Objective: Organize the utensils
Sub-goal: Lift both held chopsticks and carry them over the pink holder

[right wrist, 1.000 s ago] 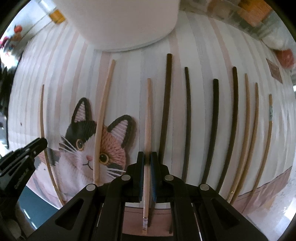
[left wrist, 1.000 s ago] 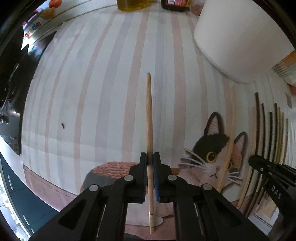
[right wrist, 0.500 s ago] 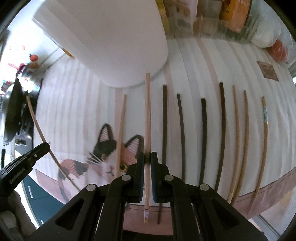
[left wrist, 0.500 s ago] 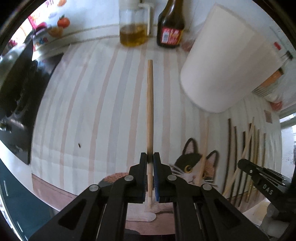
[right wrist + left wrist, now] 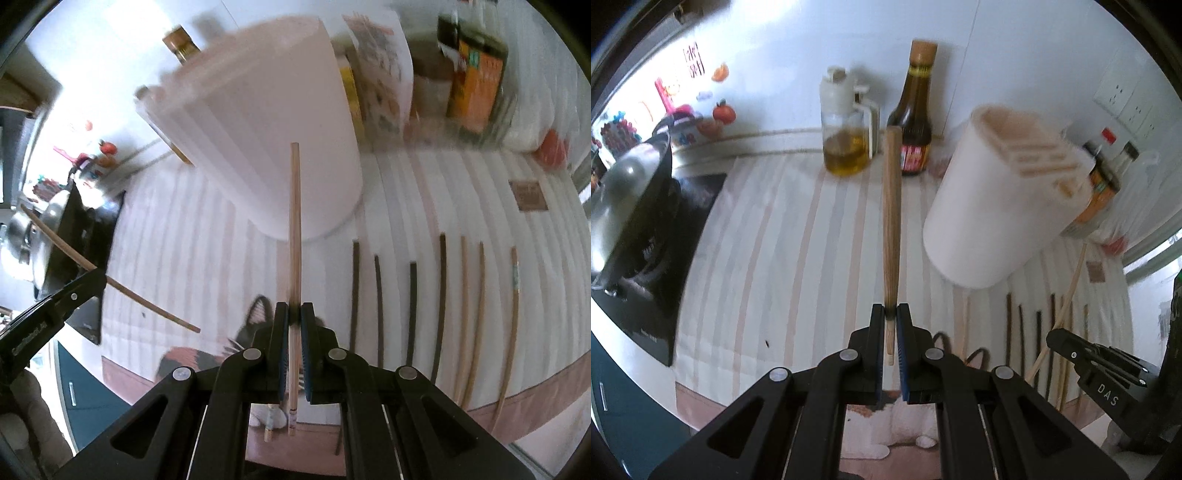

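Note:
My left gripper point(image 5: 890, 312) is shut on a light wooden chopstick point(image 5: 891, 221), held above the striped mat. My right gripper point(image 5: 294, 310) is shut on another light wooden chopstick point(image 5: 294, 236), also lifted clear of the mat. A tall white utensil holder point(image 5: 1001, 206) with a slotted top stands on the mat, right of the left chopstick and behind the right one point(image 5: 266, 129). Several dark and light chopsticks point(image 5: 443, 295) lie in a row on the mat to the right. In the right wrist view the left gripper point(image 5: 88, 284) and its chopstick show at the left.
An oil jar point(image 5: 847, 125) and a dark sauce bottle point(image 5: 918, 107) stand at the back by the wall. A stove with a pot point(image 5: 624, 206) is at the left. Boxes and bottles point(image 5: 476, 77) crowd the back right. The cat-print mat point(image 5: 775, 240) covers the counter.
Both grippers have risen with their chopsticks off the mat, and both views have tipped up, so the wall, bottles and the holder's top now show.

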A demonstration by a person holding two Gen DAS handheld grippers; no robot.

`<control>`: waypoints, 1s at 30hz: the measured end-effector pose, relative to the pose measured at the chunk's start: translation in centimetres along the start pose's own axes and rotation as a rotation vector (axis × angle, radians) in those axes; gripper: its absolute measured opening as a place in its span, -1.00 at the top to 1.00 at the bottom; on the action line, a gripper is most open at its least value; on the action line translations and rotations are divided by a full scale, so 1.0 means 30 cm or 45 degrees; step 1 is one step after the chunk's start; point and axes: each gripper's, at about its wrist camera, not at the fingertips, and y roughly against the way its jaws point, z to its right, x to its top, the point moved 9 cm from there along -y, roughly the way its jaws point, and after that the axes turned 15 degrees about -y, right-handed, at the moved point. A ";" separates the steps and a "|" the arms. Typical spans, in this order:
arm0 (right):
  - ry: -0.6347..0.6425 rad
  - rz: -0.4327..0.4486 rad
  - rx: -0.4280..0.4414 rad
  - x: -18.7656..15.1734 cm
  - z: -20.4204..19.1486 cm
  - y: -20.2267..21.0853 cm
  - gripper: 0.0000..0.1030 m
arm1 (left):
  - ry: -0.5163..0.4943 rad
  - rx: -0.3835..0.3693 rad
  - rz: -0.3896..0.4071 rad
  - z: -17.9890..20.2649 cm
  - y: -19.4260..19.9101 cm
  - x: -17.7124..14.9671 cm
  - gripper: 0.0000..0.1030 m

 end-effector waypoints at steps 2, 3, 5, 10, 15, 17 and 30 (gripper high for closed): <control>0.002 0.043 0.015 0.029 -0.028 0.043 0.87 | 0.002 0.002 0.032 -0.005 0.034 0.027 0.93; 0.005 0.055 0.023 0.039 -0.040 0.055 0.87 | 0.002 0.003 0.050 -0.010 0.055 0.044 0.93; 0.017 0.095 0.051 0.070 -0.067 0.106 0.87 | 0.004 0.010 0.086 -0.023 0.093 0.077 0.92; 0.030 0.179 0.114 0.149 -0.124 0.210 0.87 | 0.000 0.026 0.172 -0.048 0.202 0.160 0.93; 0.064 0.289 0.192 0.256 -0.192 0.367 0.87 | -0.011 0.020 0.262 -0.050 0.317 0.264 0.92; 0.075 0.337 0.220 0.309 -0.220 0.428 0.87 | -0.017 0.023 0.299 -0.047 0.358 0.313 0.92; 0.131 0.629 0.255 0.697 -0.360 0.652 0.87 | -0.060 0.000 0.400 0.030 0.418 0.628 0.92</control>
